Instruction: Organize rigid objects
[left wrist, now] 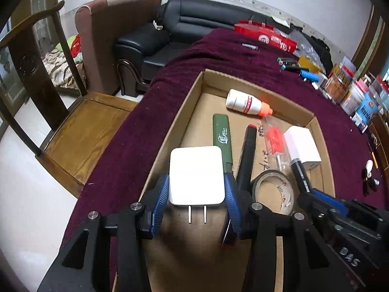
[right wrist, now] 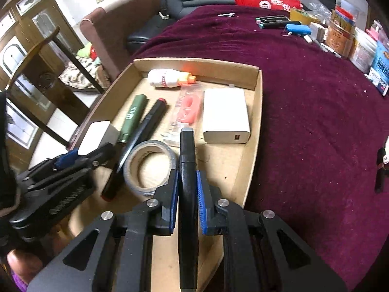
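Note:
My left gripper (left wrist: 196, 194) is shut on a white plug charger (left wrist: 196, 175), held over the near left part of a shallow cardboard tray (left wrist: 192, 90); it also shows in the right wrist view (right wrist: 94, 135). My right gripper (right wrist: 187, 189) is shut on a black marker (right wrist: 187, 155), held over the tray's near right part (right wrist: 257, 112). In the tray lie a white bottle with an orange cap (right wrist: 167, 78), a green tube (right wrist: 133, 118), a red-tipped black marker (right wrist: 143, 133), a tape roll (right wrist: 148, 168), an orange item in a clear bag (right wrist: 187, 107) and a white power bank (right wrist: 226, 119).
The tray sits on a maroon cloth (right wrist: 316, 121). Markers (right wrist: 274, 22), a blue power bank (right wrist: 297, 29), boxes and jars (right wrist: 340, 36) line the far right. A black item (right wrist: 381, 168) lies at the right. A wooden chair (left wrist: 80, 131) and black sofa (left wrist: 194, 24) stand left and behind.

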The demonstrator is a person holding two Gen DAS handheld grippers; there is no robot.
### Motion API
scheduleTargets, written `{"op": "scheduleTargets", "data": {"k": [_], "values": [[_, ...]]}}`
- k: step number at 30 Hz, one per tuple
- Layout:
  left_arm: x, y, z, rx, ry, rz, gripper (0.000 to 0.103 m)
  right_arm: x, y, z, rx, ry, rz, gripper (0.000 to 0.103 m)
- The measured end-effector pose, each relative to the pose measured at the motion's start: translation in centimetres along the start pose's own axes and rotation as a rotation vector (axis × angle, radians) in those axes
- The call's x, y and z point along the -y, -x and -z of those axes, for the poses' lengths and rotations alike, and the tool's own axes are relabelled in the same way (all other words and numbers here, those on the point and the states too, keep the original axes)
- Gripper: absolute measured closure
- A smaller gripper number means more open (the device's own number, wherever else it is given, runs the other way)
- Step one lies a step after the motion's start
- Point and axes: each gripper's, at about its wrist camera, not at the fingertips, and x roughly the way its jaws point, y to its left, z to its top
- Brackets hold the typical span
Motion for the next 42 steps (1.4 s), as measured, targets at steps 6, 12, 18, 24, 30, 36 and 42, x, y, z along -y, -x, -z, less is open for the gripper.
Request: {"op": "scheduleTargets", "data": {"k": [6,12,18,24,30,36,42], "values": [[-0.2,3.5,0.1,0.112,0.010,0.022,0.054,0.0,-0.1,-0.2,0.016,-0.008,0.002,0.090],[-0.3,7.0,1.1,0.212,0.030,-0.032,0.050,0.1,1.6,0.0,0.090,-0.013,-0.052,0.090],[1.0,11.0,3.0,0.343,0.026,-0.109,0.039,0.2,5.4,1.7,0.212,0.036,-0.031,0.081],[2.9,14.7,5.4,0.499,0.011,-0.171,0.019,0.6,9.2,4.1,0.330,0.078,0.030,0.052],[5.0,16.5,7.2,0.565,0.004,-0.188,0.014,2.0,11.8,6.3,0.413,0.107,0.131,0.046],[8.2,16.3,7.9,0.527,-0.051,-0.165,0.014,5.4,13.4,7.8,0.432,0.063,0.188,0.044],[11.8,16.3,8.8,0.505,-0.112,-0.146,0.014,9.3,14.5,9.1,0.430,0.006,0.232,0.044]]}}
